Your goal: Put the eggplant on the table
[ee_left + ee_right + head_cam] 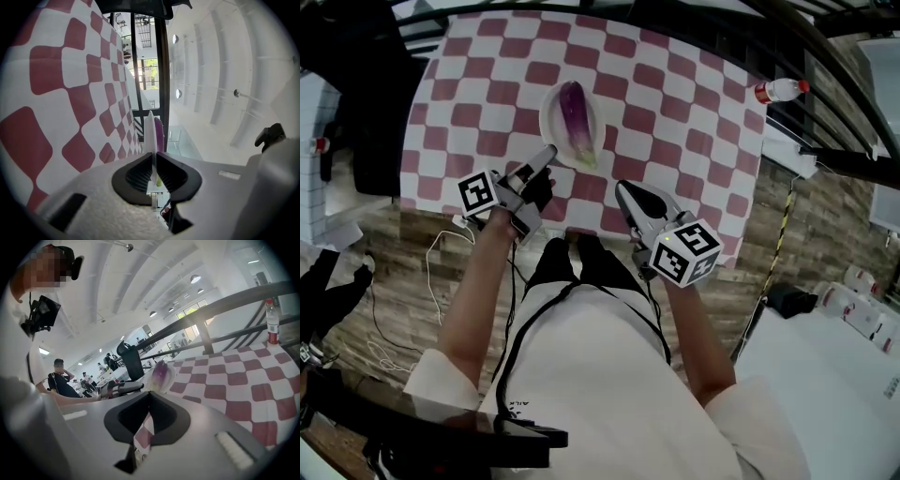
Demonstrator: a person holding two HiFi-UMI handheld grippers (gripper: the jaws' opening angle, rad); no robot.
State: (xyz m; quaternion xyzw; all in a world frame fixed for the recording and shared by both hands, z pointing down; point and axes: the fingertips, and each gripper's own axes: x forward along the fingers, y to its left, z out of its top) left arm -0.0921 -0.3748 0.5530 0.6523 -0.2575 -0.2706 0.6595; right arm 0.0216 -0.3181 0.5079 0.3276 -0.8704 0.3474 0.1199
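Lengthwise, eggplant point(577, 117) points stem toward person point(600, 375).

Head view looks steeply down on the checkered table point(675, 103); both gripper views look low across it, sharing the plate point(546, 122).

Person's got a white short-sleeve shirt point(600, 375), thin black straps point(517, 342) over it, and dark trousers point(581, 262). The left gripper point(546, 153) and right gripper point(623, 190) are grey with black fingers point(136, 177), each with a white cube point(480, 192) with black square markers.
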